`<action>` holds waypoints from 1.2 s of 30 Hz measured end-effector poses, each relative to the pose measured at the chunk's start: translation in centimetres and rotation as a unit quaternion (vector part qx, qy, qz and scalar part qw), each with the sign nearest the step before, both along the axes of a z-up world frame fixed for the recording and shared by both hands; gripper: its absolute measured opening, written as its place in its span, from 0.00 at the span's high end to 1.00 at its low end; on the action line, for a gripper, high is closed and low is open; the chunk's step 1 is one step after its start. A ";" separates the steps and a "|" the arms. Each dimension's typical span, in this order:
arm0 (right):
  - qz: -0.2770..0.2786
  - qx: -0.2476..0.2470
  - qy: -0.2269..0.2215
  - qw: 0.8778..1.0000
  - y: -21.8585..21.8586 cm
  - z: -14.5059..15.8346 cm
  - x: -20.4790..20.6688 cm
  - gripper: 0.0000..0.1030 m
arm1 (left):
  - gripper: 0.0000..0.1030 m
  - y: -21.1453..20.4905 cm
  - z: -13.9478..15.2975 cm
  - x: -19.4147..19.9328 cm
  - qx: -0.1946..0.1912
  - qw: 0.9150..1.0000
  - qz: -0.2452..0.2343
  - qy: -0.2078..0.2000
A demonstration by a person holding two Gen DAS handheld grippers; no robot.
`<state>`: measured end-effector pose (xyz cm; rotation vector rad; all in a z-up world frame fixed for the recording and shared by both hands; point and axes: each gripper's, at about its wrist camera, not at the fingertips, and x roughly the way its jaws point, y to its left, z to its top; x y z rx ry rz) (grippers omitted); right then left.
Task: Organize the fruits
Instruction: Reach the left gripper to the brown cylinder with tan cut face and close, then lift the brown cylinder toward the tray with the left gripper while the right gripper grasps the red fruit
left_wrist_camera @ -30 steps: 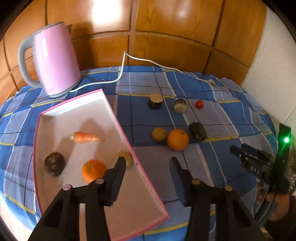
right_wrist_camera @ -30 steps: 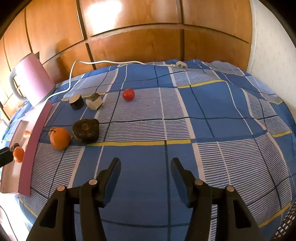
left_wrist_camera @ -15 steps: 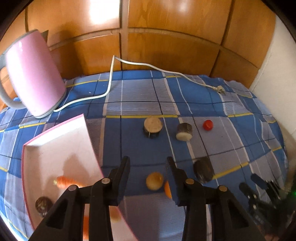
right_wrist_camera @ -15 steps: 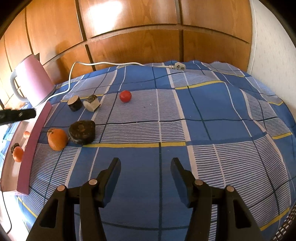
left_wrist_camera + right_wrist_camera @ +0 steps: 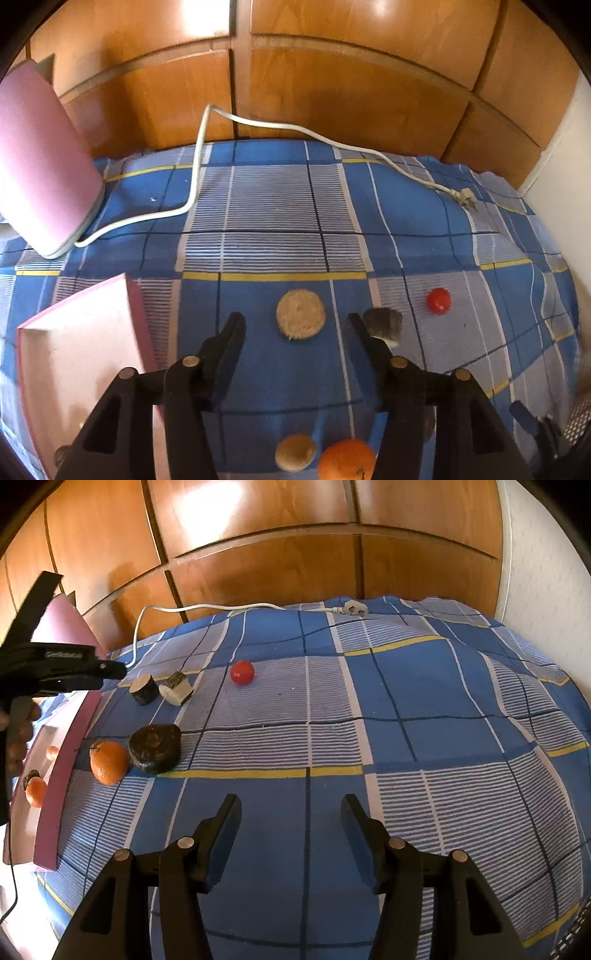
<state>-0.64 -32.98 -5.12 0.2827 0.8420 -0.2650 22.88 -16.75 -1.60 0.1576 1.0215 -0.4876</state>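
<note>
- A table is covered with a blue, white and yellow checked cloth (image 5: 406, 709), set against wooden wall panels (image 5: 332, 92).
- The left gripper (image 5: 297, 325) hangs over the cloth, pointing steeply down. Its jaws are opening, and nothing is between them.
- Just beyond its fingertips lies a round tan-topped piece (image 5: 301, 308). A dark-skinned cut piece (image 5: 384, 325) sits beside the tip of the finger on the right of the view.
- A small red fruit (image 5: 439, 301) lies farther right on the cloth.
- Beneath the left gripper, close to the camera, sit a small tan fruit (image 5: 295, 457) and an orange (image 5: 347, 459).
- A pink-rimmed tray (image 5: 74, 350) lies to the left. In the right wrist view it holds another orange (image 5: 36, 792) and two smaller items too small to identify.
- A dark round fruit (image 5: 155, 747) touches the loose orange outside the tray.
- The right gripper (image 5: 291, 812) hangs half open and empty over bare cloth, well apart from the fruits.
- A pink kettle (image 5: 40, 166) stands at the far left. Its white cord (image 5: 258, 122) trails across the cloth, ending in a plug.
</note>
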 end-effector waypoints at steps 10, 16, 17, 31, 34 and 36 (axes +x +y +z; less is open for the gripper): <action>0.001 0.004 0.005 1.000 -0.5 -0.2 0.4 0.45 | 0.65 -1.9 -2.6 1.8 0.020 1.000 -0.005 0.014; -0.001 0.004 0.007 1.000 -0.6 -0.2 0.6 0.45 | 0.66 -0.9 -2.2 0.7 0.008 1.000 -0.012 -0.004; -0.001 0.003 0.007 1.000 -0.5 -0.2 0.6 0.45 | 0.66 -0.2 -1.9 0.4 -0.004 1.000 -0.007 -0.003; 0.001 0.015 0.008 1.000 -0.6 0.3 1.5 0.45 | 0.66 8.9 3.2 -6.9 -0.102 0.993 0.043 -0.042; 0.001 0.033 0.010 0.999 -1.0 0.3 2.4 0.45 | 0.66 11.1 3.4 -8.5 -0.109 0.991 0.056 -0.046; 0.002 0.035 0.011 0.999 -1.2 0.5 3.0 0.45 | 0.66 12.9 3.1 -9.4 -0.113 0.990 0.067 -0.042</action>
